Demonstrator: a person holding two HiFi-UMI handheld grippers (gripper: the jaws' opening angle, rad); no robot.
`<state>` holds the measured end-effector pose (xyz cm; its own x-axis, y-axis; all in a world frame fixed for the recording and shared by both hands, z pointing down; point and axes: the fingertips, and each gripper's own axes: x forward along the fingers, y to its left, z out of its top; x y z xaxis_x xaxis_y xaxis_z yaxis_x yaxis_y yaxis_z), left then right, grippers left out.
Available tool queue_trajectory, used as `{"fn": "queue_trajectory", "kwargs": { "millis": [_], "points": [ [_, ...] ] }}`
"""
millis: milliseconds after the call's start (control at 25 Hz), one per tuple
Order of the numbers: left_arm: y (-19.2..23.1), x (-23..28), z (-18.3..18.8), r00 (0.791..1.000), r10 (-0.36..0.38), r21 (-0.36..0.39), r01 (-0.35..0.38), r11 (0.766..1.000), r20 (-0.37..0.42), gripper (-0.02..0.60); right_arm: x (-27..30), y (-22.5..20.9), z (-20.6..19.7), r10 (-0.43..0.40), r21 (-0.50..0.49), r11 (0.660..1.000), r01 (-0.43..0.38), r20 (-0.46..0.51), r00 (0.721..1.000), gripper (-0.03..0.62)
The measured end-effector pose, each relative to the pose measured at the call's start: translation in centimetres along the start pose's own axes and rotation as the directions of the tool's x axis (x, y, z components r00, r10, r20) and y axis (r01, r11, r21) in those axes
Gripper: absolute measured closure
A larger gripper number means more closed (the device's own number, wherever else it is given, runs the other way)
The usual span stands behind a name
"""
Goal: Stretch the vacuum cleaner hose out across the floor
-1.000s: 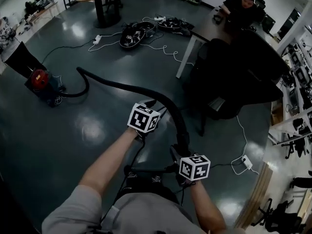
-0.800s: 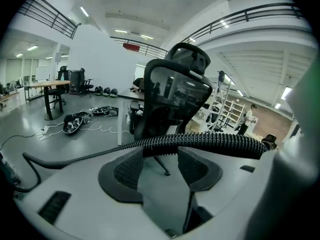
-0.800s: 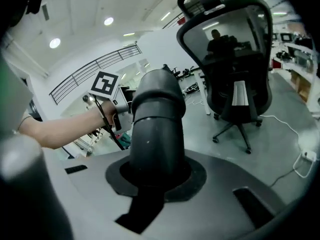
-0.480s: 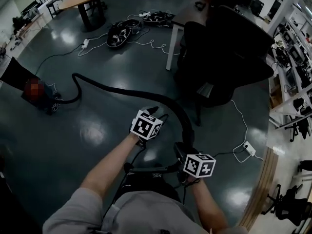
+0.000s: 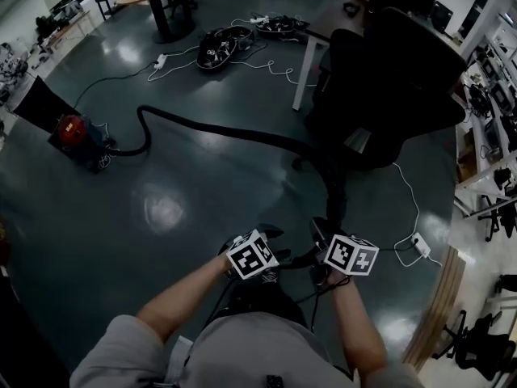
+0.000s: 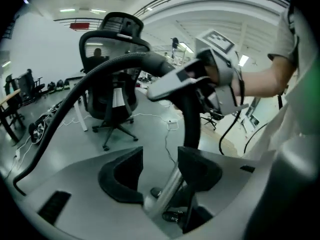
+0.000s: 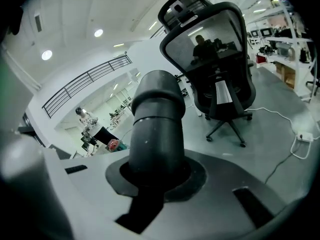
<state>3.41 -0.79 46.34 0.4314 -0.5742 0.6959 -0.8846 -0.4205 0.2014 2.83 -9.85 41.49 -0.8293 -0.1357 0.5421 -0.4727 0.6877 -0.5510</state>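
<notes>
Item: black ribbed flexible vacuum cleaner hose (image 5: 218, 136), one length, lying on the glossy dark grey floor (image 5: 161, 208). Its far end is plugged into the red-and-blue canister vacuum cleaner (image 5: 74, 132) at ten o'clock. From there it loops and runs in a shallow curve toward two o'clock, past the foot of the black mesh office chair (image 5: 388, 79), then turns down to my hands at six o'clock. Near end: smooth rigid black plastic cuff (image 7: 155, 129). My right gripper (image 7: 155, 169) has its fingers closed snugly round it. My left gripper (image 6: 160, 159) has its fingers well apart, clamping nothing. A silvery metal wand tube (image 6: 167, 191) stands in the gap, close against the three o'clock finger. Handling, as I judge it: light, soft along the ribbed run and springy, so it will likely try to curl back. The ribs offer purchase, but the body would flatten under a hard pinch. Best hold: the stiff cuff or the metal tube. Caution: the canister may roll if tugged, and the chair base may snag the curve.
</notes>
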Motion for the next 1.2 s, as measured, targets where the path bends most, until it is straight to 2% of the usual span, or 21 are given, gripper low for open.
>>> {"fn": "queue_trajectory", "kwargs": {
  "millis": [120,280,360,520,640,760,960,1040,1200],
  "points": [
    [-4.1,-1.1,-1.4,0.998,-0.055,0.083,0.053,0.995,0.023,0.359,0.3,2.2,-1.0,-0.006,0.019,1.0,0.006,0.002,1.0,0.528],
    [-7.0,-2.6,-2.6,0.999,-0.039,0.17,0.032,0.985,0.036,0.359,0.9,6.1,-2.9,-0.008,0.053,0.999,0.009,-0.017,1.0,0.53],
    [-7.4,-3.4,-3.0,0.999,-0.006,0.211,-0.002,0.977,0.038,0.359,1.3,8.4,-3.7,0.002,0.066,0.998,0.0,-0.029,1.0,0.531],
    [-6.4,-5.8,-3.9,0.992,0.101,0.261,-0.118,0.958,0.079,0.359,2.2,13.3,-4.4,0.046,0.097,0.994,-0.041,-0.051,0.998,0.533],
    [-5.4,-8.0,-4.4,0.979,0.165,0.237,-0.19,0.953,0.122,0.376,2.7,16.9,-4.8,0.085,0.114,0.991,-0.077,-0.067,0.994,0.531],
    [-5.4,-10.4,-5.7,0.976,0.162,0.197,-0.189,0.962,0.148,0.41,3.3,19.9,-5.8,0.135,0.104,0.987,-0.125,-0.092,0.987,0.531],
    [-4.6,-13.5,-8.3,0.977,0.186,0.141,-0.2,0.97,0.107,0.41,4.6,25.0,-7.4,0.28,0.103,0.958,-0.266,-0.152,0.948,0.53],
    [-4.2,-14.5,-9.5,0.974,0.206,0.104,-0.215,0.971,0.095,0.408,4.8,26.7,-7.7,0.342,0.121,0.938,-0.325,-0.164,0.926,0.5],
    [-4.2,-15.9,-12.1,0.97,0.236,0.066,-0.24,0.969,0.06,0.409,3.8,28.1,-8.5,0.443,0.158,0.895,-0.417,-0.204,0.873,0.357]
  ]
}}
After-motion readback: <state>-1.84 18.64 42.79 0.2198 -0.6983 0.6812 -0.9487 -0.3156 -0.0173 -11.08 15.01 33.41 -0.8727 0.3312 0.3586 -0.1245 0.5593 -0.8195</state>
